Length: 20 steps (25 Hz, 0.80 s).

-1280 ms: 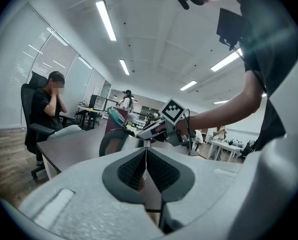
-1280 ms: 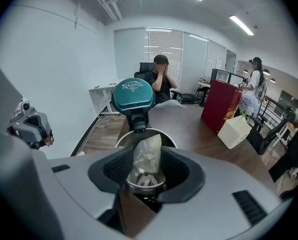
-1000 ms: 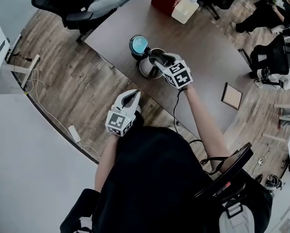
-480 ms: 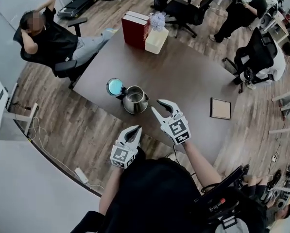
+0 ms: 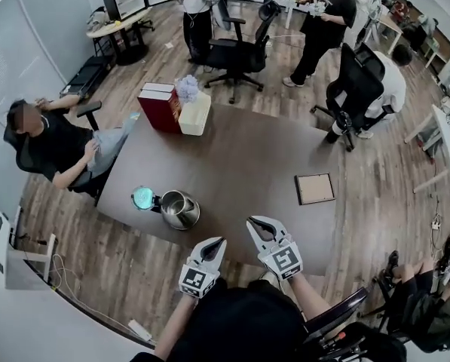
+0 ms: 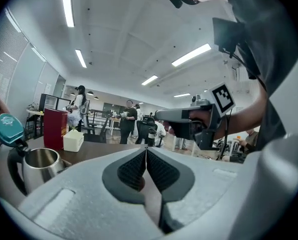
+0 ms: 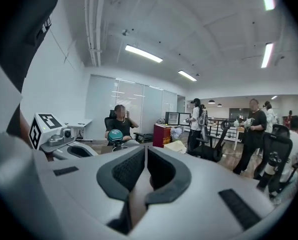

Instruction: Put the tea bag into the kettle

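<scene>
The steel kettle (image 5: pixel 182 210) stands near the dark table's (image 5: pixel 247 157) left front edge, its teal lid (image 5: pixel 142 197) flipped open; the left gripper view has the kettle (image 6: pixel 38 160) low on the left. No tea bag is visible in any view. My left gripper (image 5: pixel 216 242) hovers at the table's front edge, right of the kettle, jaws shut and empty. My right gripper (image 5: pixel 255 223) is beside it, just over the front edge. In the right gripper view its jaws (image 7: pixel 146 149) are closing, tips together, with nothing between them.
At the table's far left corner stand a red box (image 5: pixel 158 105) and a white box topped with flowers (image 5: pixel 194 112). A framed flat panel (image 5: pixel 315 188) lies on the right. A seated person (image 5: pixel 55 148) is at the table's left; office chairs and standing people are beyond it.
My right gripper has pulled back from over the kettle's mouth to the table's front edge and its jaws have come together. The head view has lifted, taking in more of the room.
</scene>
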Each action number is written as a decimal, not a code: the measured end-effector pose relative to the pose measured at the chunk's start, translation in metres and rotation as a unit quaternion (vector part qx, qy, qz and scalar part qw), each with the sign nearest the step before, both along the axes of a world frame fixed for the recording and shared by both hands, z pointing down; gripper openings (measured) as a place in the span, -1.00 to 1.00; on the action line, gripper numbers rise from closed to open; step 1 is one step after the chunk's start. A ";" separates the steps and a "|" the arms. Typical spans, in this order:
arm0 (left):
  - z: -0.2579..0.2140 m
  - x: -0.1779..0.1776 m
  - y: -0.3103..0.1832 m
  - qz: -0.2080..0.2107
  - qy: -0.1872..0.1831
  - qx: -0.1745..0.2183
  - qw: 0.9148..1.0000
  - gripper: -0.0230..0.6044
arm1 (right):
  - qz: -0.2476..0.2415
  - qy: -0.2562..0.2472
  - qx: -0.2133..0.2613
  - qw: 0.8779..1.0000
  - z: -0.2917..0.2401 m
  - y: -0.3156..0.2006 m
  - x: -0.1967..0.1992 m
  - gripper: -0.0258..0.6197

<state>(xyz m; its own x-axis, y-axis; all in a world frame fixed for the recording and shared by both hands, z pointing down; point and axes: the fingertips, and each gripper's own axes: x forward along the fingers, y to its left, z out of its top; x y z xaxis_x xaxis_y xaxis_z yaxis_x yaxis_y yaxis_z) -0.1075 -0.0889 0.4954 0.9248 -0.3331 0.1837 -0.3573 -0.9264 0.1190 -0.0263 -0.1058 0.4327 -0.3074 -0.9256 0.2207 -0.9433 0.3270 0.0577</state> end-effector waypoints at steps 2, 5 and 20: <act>-0.002 0.019 0.009 0.024 -0.003 0.004 1.000 -0.91 | 0.020 -0.003 0.003 1.000 0.001 0.017 0.018 -0.86; -0.002 0.046 0.026 0.058 -0.009 0.009 0.998 -0.91 | 0.047 -0.015 0.004 0.999 0.007 0.044 0.043 -0.89; 0.004 0.171 0.116 0.187 -0.039 0.021 0.981 -0.91 | 0.163 -0.055 0.005 0.985 0.040 0.162 0.152 -0.90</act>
<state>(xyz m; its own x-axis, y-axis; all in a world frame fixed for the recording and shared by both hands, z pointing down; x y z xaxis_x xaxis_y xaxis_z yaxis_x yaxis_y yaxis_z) 0.0638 0.0275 0.4997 0.9673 0.0170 0.2529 0.0011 -0.9980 0.0629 0.1259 0.0561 0.4727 -0.0143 -0.9811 0.1931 -0.9987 0.0047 -0.0500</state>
